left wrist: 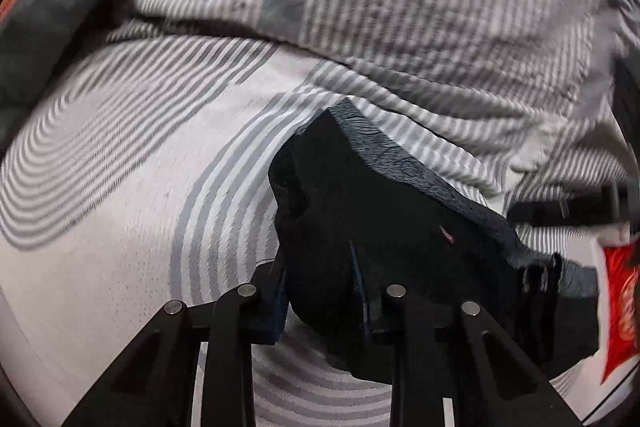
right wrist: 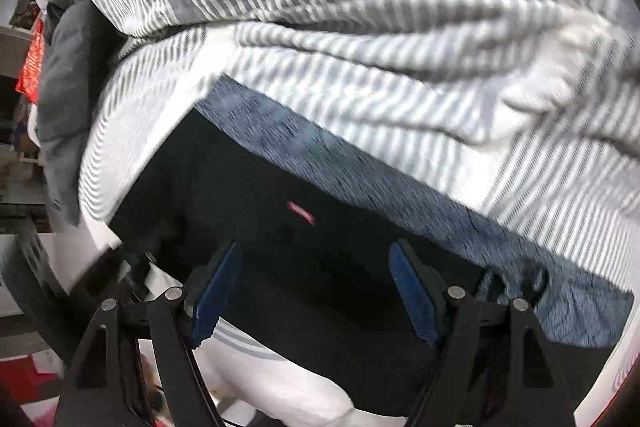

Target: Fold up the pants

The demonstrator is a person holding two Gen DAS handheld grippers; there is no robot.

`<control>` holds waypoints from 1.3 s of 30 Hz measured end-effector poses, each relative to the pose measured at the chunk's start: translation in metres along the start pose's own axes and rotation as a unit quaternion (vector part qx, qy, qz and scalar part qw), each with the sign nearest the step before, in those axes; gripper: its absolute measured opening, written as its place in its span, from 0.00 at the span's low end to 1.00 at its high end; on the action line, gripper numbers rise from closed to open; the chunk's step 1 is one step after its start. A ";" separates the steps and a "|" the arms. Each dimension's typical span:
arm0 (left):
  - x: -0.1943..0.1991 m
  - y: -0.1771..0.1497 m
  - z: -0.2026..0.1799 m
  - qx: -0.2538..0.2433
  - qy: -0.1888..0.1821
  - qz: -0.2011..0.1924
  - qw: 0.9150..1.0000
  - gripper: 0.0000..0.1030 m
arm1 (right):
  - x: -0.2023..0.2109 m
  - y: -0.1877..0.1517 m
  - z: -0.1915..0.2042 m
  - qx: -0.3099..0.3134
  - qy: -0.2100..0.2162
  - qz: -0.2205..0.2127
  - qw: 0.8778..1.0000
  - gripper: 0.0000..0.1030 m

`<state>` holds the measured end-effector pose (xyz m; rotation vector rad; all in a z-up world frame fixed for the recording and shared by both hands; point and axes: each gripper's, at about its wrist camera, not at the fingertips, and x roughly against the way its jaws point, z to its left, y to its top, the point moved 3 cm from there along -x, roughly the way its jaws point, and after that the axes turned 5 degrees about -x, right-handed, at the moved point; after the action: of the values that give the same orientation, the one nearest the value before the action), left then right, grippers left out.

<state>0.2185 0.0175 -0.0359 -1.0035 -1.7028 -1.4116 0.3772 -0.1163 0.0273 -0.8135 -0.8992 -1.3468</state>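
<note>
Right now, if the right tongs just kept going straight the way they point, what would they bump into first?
Most likely the dark pants: the open right tongs point at them, with the striped bedding farther back. Depth is hard to judge.

Pants (right wrist: 304, 187) black, waistband (right wrist: 360, 163) mottled blue-grey, small red tag (right wrist: 301, 211). Bedding (left wrist: 120, 163) under pants white, grey stripes. Gripper pads (right wrist: 216, 291) blue.

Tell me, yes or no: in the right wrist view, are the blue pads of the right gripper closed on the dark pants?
No: the right gripper stands wide open, its blue pads apart above the dark pants without pinching them.
</note>
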 end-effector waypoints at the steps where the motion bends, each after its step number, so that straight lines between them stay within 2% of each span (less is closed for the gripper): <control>1: 0.002 0.000 -0.003 -0.008 0.004 -0.003 1.000 0.28 | -0.001 0.006 0.004 -0.002 0.006 0.007 1.000 0.77; 6: 0.008 -0.002 -0.020 -0.054 0.017 -0.020 0.998 0.28 | -0.014 0.041 0.037 0.003 0.030 0.067 0.997 0.80; 12: 0.012 -0.003 -0.037 -0.096 0.022 -0.034 0.995 0.28 | -0.042 0.063 0.089 0.059 -0.011 0.110 0.992 0.81; 17: 0.012 -0.002 -0.037 -0.098 0.019 -0.037 0.994 0.28 | -0.078 0.060 0.118 0.099 -0.057 0.152 0.982 0.81; 21: 0.013 -0.002 -0.035 -0.097 0.014 -0.038 0.994 0.28 | -0.098 0.055 0.130 0.109 -0.070 0.167 0.977 0.82; 22: 0.014 -0.002 -0.035 -0.096 0.012 -0.039 0.995 0.28 | -0.102 0.053 0.131 0.110 -0.075 0.170 0.976 0.80; 23: 0.014 -0.002 -0.035 -0.095 0.011 -0.039 0.995 0.28 | -0.104 0.050 0.132 0.111 -0.075 0.173 0.976 0.73; 24: 0.015 -0.002 -0.035 -0.094 0.009 -0.039 0.995 0.28 | -0.105 0.047 0.131 0.111 -0.073 0.177 0.975 0.39; 25: 0.015 -0.002 -0.035 -0.092 0.002 -0.037 0.995 0.28 | -0.106 0.044 0.128 0.108 -0.076 0.180 0.975 0.29; 28: 0.019 -0.003 -0.040 -0.095 -0.006 -0.040 0.995 0.28 | -0.097 0.041 0.120 0.093 -0.046 0.169 0.980 0.20; 31: 0.026 -0.001 -0.048 -0.099 -0.016 -0.046 0.994 0.28 | -0.081 0.036 0.107 0.077 -0.005 0.149 0.986 0.17; 39: 0.057 0.000 -0.091 -0.150 -0.027 -0.078 0.985 0.28 | -0.018 0.023 0.062 0.016 0.110 0.087 0.990 0.16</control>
<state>0.1959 -0.0647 0.0292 -1.0962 -1.6696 -1.7991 0.3953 -0.0519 0.0391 -0.6873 -0.6598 -1.2373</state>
